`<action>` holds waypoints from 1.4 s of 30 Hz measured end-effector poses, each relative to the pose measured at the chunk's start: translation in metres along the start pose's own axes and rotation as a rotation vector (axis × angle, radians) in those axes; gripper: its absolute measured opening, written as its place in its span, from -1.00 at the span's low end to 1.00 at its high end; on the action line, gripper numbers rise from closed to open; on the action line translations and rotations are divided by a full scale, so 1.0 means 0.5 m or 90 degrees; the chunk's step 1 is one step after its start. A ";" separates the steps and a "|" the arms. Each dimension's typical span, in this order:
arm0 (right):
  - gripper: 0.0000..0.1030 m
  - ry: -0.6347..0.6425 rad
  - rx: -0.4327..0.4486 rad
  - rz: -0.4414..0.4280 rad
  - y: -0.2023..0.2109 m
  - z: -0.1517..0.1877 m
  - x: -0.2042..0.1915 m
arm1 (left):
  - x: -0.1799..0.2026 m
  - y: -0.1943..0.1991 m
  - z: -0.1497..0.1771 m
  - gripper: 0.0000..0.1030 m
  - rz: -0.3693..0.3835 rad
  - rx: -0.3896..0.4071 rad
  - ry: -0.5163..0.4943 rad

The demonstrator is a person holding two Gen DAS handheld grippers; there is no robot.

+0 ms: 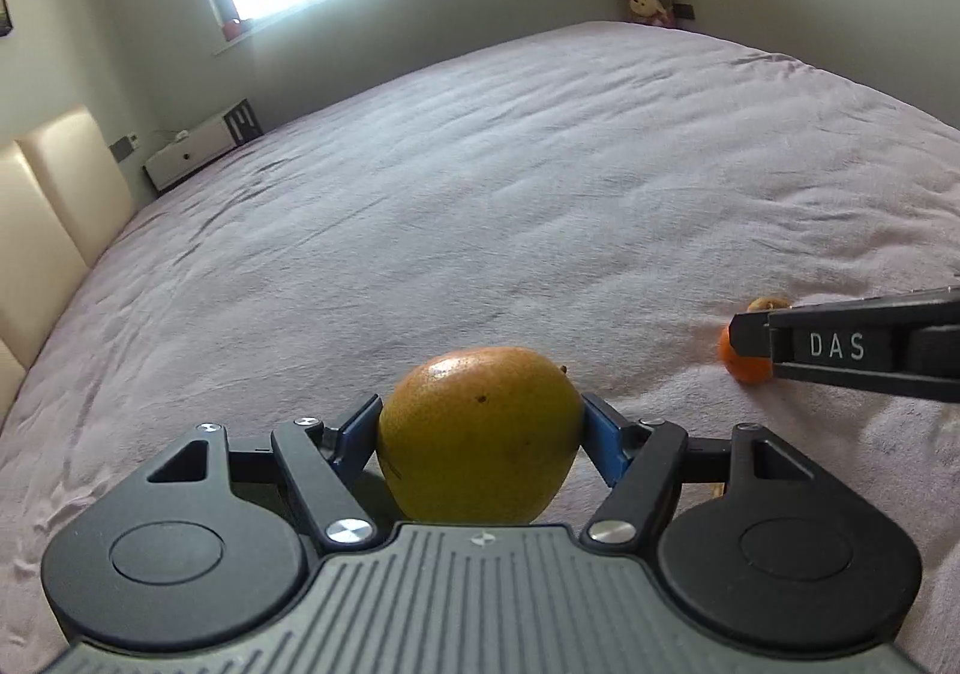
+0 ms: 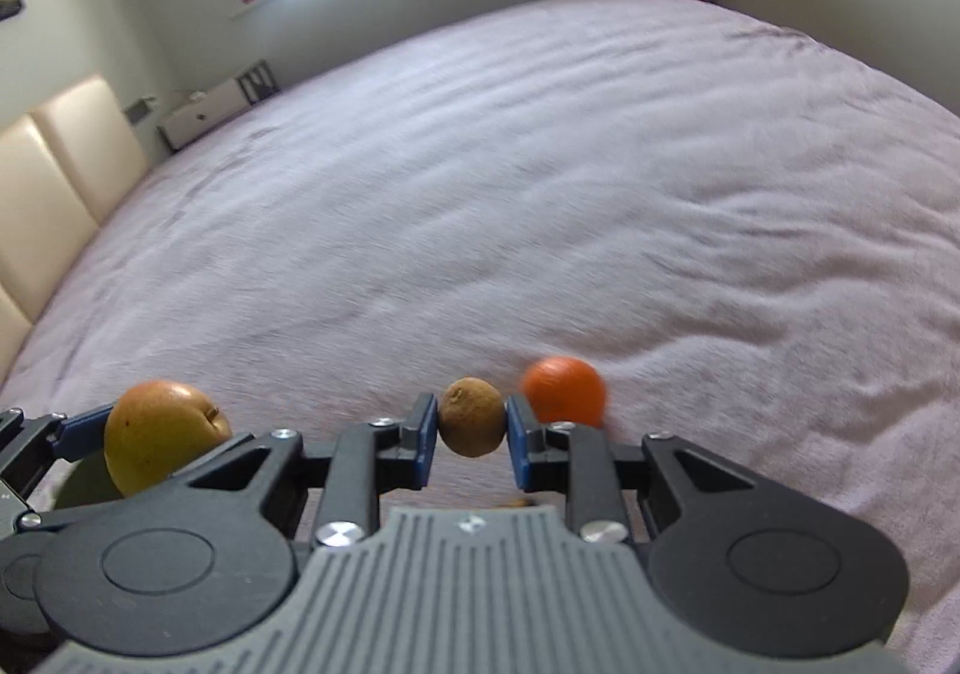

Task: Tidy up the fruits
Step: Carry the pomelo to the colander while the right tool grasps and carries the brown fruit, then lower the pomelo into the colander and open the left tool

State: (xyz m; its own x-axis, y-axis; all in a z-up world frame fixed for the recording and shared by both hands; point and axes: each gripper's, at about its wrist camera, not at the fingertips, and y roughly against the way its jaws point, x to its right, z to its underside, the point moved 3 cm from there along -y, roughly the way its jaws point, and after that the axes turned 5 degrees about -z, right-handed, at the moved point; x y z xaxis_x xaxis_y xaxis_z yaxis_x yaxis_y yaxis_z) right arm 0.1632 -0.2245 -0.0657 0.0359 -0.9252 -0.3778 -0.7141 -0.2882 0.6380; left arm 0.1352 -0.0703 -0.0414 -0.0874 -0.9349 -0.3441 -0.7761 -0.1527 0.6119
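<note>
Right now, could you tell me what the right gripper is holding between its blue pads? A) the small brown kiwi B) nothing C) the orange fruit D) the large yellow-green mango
A: in the right wrist view the right gripper is shut on the brown kiwi, while the orange fruit lies on the bed behind it.

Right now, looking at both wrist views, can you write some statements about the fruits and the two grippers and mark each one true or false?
1. The left gripper holds the mango. True.
2. The right gripper is empty. False: it is shut on the kiwi.
3. The orange lies on the bed. True.
4. The orange is inside a bowl. False: no bowl shows; it lies on the bed cover.
5. The kiwi is bigger than the mango. False: it is smaller.
</note>
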 end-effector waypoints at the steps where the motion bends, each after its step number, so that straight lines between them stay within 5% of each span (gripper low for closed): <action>1: -0.59 0.004 0.004 -0.011 0.006 -0.001 -0.011 | -0.010 0.008 0.001 0.58 -0.005 0.001 0.005; 12: -0.59 0.117 0.027 -0.140 0.055 0.011 -0.154 | -0.147 0.055 0.037 0.58 -0.014 -0.026 0.105; 24: -0.59 0.212 -0.031 -0.194 0.017 0.067 -0.268 | -0.294 0.032 0.118 0.58 -0.002 -0.092 0.247; 31: -0.59 0.271 -0.063 -0.197 -0.018 0.109 -0.302 | -0.303 0.002 0.145 0.58 0.004 -0.113 0.263; 42: -0.59 0.302 -0.091 -0.183 -0.070 0.142 -0.312 | -0.278 -0.052 0.152 0.58 -0.021 -0.123 0.203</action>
State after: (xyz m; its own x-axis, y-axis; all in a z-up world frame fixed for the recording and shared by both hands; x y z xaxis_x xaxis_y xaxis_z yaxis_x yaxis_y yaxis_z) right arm 0.1331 -0.0528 -0.0767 0.5476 -0.8050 -0.2283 -0.5293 -0.5446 0.6506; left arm 0.1199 0.0879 -0.0639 0.1582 -0.9766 -0.1454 -0.6408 -0.2136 0.7374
